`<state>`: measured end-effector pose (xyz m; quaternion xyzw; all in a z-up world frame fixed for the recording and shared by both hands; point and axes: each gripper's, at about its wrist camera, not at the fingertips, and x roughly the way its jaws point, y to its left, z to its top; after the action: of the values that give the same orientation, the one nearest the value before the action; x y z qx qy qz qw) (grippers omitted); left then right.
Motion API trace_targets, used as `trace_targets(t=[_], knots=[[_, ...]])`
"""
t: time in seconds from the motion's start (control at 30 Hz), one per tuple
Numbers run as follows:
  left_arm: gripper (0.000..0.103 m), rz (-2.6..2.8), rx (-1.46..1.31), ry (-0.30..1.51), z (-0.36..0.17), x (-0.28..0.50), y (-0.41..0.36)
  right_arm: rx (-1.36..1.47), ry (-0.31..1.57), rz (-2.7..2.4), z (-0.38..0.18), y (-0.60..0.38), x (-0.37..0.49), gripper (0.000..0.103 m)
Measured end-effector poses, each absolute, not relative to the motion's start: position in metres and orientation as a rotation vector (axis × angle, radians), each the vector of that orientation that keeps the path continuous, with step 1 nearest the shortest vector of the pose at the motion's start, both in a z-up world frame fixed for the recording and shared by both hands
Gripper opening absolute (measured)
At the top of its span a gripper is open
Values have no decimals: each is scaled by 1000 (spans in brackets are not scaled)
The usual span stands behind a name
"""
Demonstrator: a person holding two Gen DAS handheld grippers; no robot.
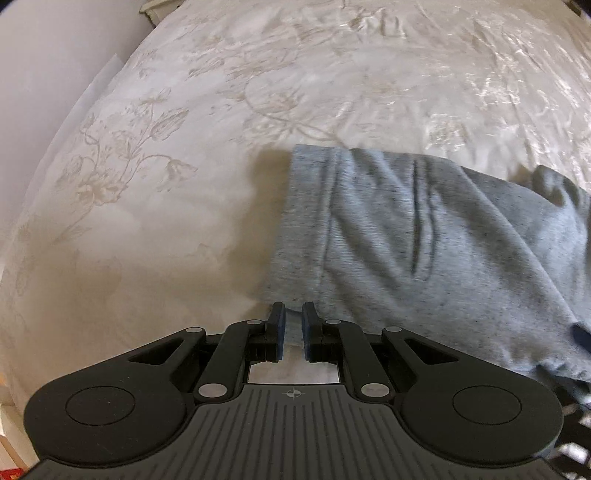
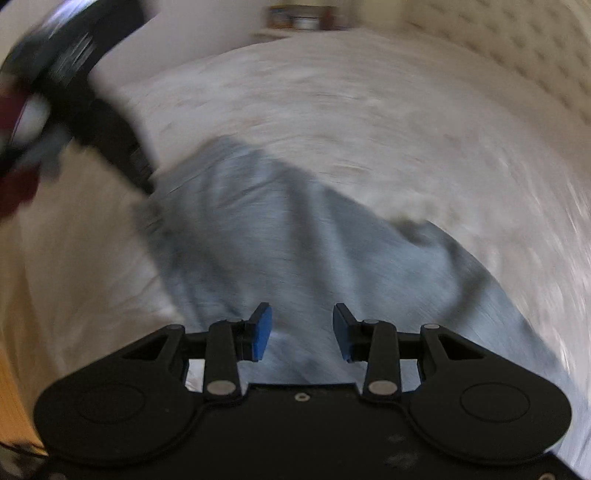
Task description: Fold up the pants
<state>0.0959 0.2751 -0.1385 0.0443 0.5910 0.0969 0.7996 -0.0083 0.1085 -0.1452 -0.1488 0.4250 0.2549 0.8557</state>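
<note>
Grey sweatpants (image 1: 424, 236) lie on a cream floral bedspread (image 1: 166, 166). In the left wrist view their waistband end points left, with a pocket slit near the middle. My left gripper (image 1: 293, 314) sits at the near corner of the waistband, its jaws nearly closed with a narrow gap; grey cloth seems to lie between the pads. In the blurred right wrist view my right gripper (image 2: 302, 326) is open above the pants (image 2: 295, 251), holding nothing. The other gripper (image 2: 110, 122) shows at the upper left there.
A white wall (image 1: 48, 74) borders the bed on the left. A padded headboard (image 2: 517, 48) and a shelf with small items (image 2: 295, 18) lie beyond the bed. A wooden edge (image 2: 11, 387) shows at the lower left.
</note>
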Motion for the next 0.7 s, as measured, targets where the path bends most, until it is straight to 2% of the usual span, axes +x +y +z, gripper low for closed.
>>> trace_targets(t=[0.13, 0.2, 0.23, 0.27, 0.33, 0.53, 0.7], knots=[[11, 190, 63, 1274, -138, 98, 284, -475, 868, 606, -164, 149, -11, 37], [11, 179, 62, 1271, -138, 100, 286, -556, 849, 607, -173, 157, -8, 33], [11, 173, 60, 1270, -137, 101, 286, -596, 838, 608, -177, 161, -7, 25], [11, 168, 58, 1269, -137, 102, 286, -626, 833, 615, -180, 163, -6, 6], [11, 154, 51, 1264, -133, 104, 285, -633, 847, 629, -183, 166, -1, 5], [11, 104, 40, 1194, -113, 113, 278, -333, 938, 706, -145, 154, 5, 5], [11, 57, 46, 1199, -128, 132, 255, -381, 1031, 708, -176, 164, 5, 5]])
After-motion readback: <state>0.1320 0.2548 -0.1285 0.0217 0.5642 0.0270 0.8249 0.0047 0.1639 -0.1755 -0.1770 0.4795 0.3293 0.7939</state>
